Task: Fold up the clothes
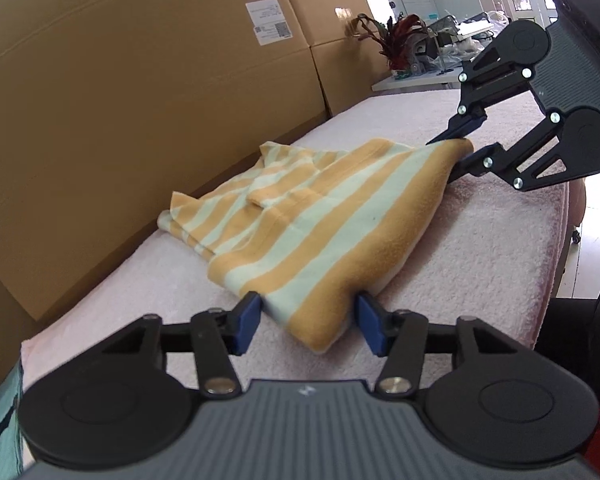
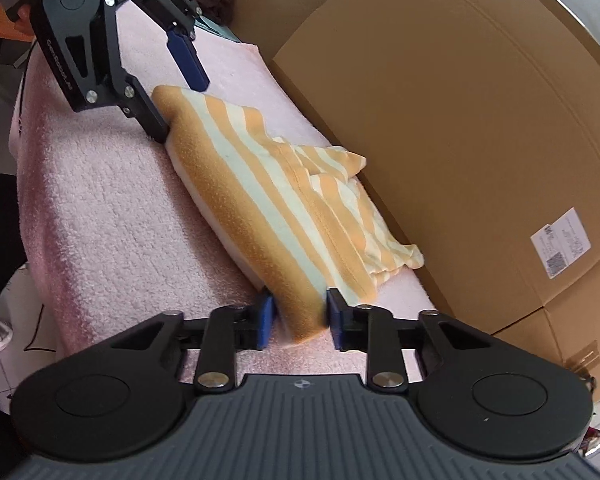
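1. Left wrist view: the left gripper [image 1: 306,322] is straddling the near corner of the striped shirt [image 1: 300,216], its blue pads [image 1: 247,320] sitting at either side of the thick folded edge. Whether they are pressing on the cloth is not clear here. The shirt is lying on the pink towel [image 1: 480,248] that is covering the table, beside a row of cardboard boxes [image 1: 140,100]. At the far corner, the right gripper [image 1: 458,148] is closing around the shirt's other end.

2. Right wrist view: the right gripper [image 2: 300,316] is pinching the near corner of the shirt [image 2: 284,200], with both pads [image 2: 266,314] touching the bunched fabric. Across the towel [image 2: 100,200], the left gripper [image 2: 180,96] is standing with jaws parted around the far corner; 1 finger is resting against the cloth and the other is hanging clear above it, so it is not gripping yet.

3. Progress, as a judgement: the shirt is already lying in several layers, with a sleeve tucked across, so at least 1 fold looks done. Both grippers are taking hold along 1 long edge, probably for a further fold. Final squaring is remaining.
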Motion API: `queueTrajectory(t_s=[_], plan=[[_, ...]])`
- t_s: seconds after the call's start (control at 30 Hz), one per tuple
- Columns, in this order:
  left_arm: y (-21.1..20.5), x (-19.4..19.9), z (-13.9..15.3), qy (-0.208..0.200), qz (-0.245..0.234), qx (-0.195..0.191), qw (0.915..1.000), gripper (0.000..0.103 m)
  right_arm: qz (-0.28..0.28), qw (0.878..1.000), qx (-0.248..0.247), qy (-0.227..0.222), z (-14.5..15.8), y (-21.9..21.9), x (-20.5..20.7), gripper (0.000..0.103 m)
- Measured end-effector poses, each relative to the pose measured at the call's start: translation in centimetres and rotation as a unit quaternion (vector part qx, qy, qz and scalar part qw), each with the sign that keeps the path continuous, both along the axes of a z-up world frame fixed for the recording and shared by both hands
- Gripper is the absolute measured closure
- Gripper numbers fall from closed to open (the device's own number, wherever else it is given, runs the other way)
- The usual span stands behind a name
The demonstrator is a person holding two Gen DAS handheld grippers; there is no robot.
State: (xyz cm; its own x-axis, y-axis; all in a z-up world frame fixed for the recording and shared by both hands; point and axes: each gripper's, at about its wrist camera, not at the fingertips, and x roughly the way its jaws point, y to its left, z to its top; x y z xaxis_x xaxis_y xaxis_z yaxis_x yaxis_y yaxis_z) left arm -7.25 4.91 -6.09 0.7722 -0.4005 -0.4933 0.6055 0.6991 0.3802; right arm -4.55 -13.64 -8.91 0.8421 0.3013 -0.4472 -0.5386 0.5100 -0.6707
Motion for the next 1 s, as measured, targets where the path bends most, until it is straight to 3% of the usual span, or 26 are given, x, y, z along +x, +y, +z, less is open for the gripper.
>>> queueTrajectory(t_s=[0.03, 0.1, 0.17, 0.33, 0.43, 0.5, 0.6, 0.7, 0.83, 0.9, 1.0], plan=[[0.1, -0.2, -0.2, -0.005, -0.006, 0.000, 1.0000, 0.056, 0.002, 1.000, 0.000, -0.002, 0.0, -0.1, -0.1, 0.085], [0.1, -0.5, -0.4, -0.005, -0.015, -0.008, 0.9998, 0.075, 0.002, 1.000, 0.006, -0.001, -0.2, -0.5, -0.3, 0.088], [0.0, -0.7, -0.6, -0.006, -0.019, -0.012, 0.9997, 0.083, 0.000, 1.000, 0.018, 0.001, -0.3, -0.5, -0.3, 0.090], [0.3, -0.8, 0.0, -0.003, -0.019, -0.003, 0.9998, 0.084, -0.003, 0.999, 0.034, 0.003, 0.1, -0.5, -0.4, 0.093], [0.6, -1.2, 0.2, -0.008, -0.015, 0.009, 0.9998, 0.079, 0.000, 1.000, 0.028, 0.000, 0.3, -0.7, -1.0, 0.093], [0.5, -1.9, 0.3, -0.025, -0.019, 0.021, 0.9993, 0.069, 0.000, 1.000, 0.023, -0.005, 0.2, -0.6, -1.2, 0.093], [0.3, -2.9, 0.5, -0.043, -0.026, 0.038, 0.9980, 0.068, -0.001, 1.000, 0.016, -0.007, -0.2, -0.4, -1.1, 0.092], [0.0, -2.4, 0.0, -0.041, -0.026, 0.076, 0.9959, 0.068, -0.001, 1.000, 0.015, -0.009, -0.4, -0.3, -0.4, 0.092], [0.2, -2.0, 0.6, -0.028, -0.054, 0.094, 0.9937, 0.066, -0.005, 1.000, 0.024, -0.005, 0.1, -0.5, -0.2, 0.092], [0.1, -2.3, 1.1, -0.031, -0.074, 0.107, 0.9909, 0.056, -0.003, 1.000, 0.019, -0.007, 0.1, -0.5, -0.2, 0.092], [-0.5, -2.4, 1.0, -0.034, -0.103, 0.158, 0.9815, 0.050, -0.002, 1.000, 0.017, -0.005, 0.0, -0.4, 0.1, 0.092]])
